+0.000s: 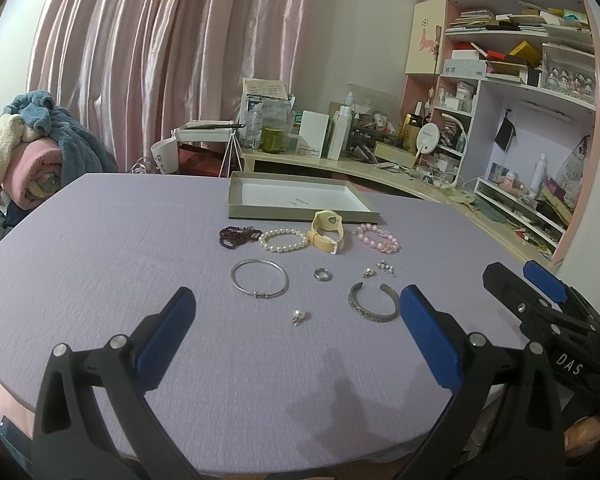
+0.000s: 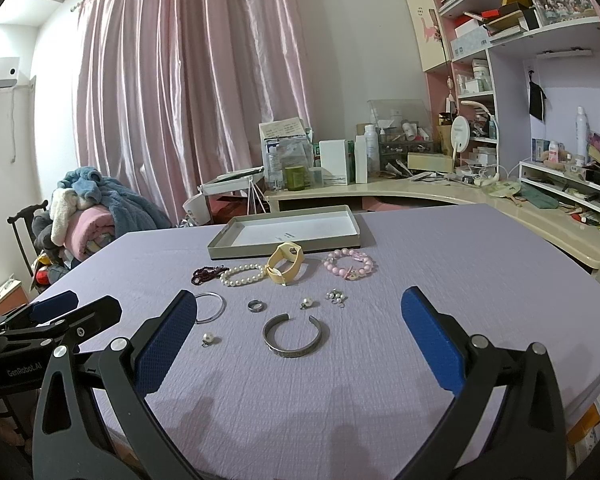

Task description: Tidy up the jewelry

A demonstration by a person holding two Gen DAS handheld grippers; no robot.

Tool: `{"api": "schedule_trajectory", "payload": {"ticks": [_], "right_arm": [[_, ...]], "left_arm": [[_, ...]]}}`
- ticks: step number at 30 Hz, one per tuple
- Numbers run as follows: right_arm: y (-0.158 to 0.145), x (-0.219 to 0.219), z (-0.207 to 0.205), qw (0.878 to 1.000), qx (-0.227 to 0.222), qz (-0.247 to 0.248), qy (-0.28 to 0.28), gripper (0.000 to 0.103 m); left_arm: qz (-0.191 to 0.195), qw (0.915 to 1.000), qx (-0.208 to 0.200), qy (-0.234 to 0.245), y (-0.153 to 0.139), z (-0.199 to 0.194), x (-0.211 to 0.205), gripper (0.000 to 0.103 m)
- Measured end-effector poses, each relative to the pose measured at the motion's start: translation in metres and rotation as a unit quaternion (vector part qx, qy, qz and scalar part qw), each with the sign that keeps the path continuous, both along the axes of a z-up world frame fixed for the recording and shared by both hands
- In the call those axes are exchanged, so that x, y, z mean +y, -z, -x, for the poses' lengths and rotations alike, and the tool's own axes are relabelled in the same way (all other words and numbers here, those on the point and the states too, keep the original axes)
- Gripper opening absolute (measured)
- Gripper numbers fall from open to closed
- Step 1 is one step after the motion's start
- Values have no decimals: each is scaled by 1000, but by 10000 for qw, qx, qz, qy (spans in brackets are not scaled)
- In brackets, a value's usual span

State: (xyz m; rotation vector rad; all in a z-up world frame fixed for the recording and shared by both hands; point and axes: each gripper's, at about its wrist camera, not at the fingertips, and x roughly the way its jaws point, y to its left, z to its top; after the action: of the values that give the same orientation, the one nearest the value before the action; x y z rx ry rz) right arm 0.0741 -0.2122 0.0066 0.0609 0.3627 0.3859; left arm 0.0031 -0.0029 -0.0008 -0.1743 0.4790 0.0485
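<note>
Two low wrist views look across the table from its near edge toward the far-edge tray, left view beside right; both share the jewelry mid-table.

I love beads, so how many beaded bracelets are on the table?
3, in a row before the tray: dark purple bracelet, white pearl bracelet, pink bracelet.

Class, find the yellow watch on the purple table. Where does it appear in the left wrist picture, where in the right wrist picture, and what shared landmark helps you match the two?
Left wrist view: the yellow watch lies just right of centre, between the white pearl bracelet and the pink bead bracelet.
Right wrist view: the yellow watch lies near centre, between the same two bracelets.
Shared landmark: the shallow grey tray directly behind it.
</note>
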Motion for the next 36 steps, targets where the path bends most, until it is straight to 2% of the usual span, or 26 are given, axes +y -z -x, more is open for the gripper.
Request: {"api": "schedule_trajectory", "payload": {"ticks": [12, 22, 24, 29, 32, 36], "right_arm": [[-3, -3, -1, 10000, 34, -19, 13, 102], [3, -4, -21, 9994, 345, 87, 18, 102], [7, -2, -28, 9986, 500, 195, 30, 102], [28, 7, -55, 9900, 1307, 533, -66, 102], [44, 17, -73, 9802, 1804, 805, -116, 102], [61, 27, -86, 9714, 2154, 986, -147, 102]], "left_arm": [[-9, 10000, 2, -5, 1, -2, 0, 101], [30, 9996, 198, -203, -3, -10, 10, 101], [73, 9987, 317, -384, -5, -13, 18, 101], [211, 9938, 768, -778, -3, -28, 41, 101], [265, 9904, 1061, -841, 0, -35, 46, 101], [219, 9865, 1416, -794, 2, -42, 49, 101]]}}
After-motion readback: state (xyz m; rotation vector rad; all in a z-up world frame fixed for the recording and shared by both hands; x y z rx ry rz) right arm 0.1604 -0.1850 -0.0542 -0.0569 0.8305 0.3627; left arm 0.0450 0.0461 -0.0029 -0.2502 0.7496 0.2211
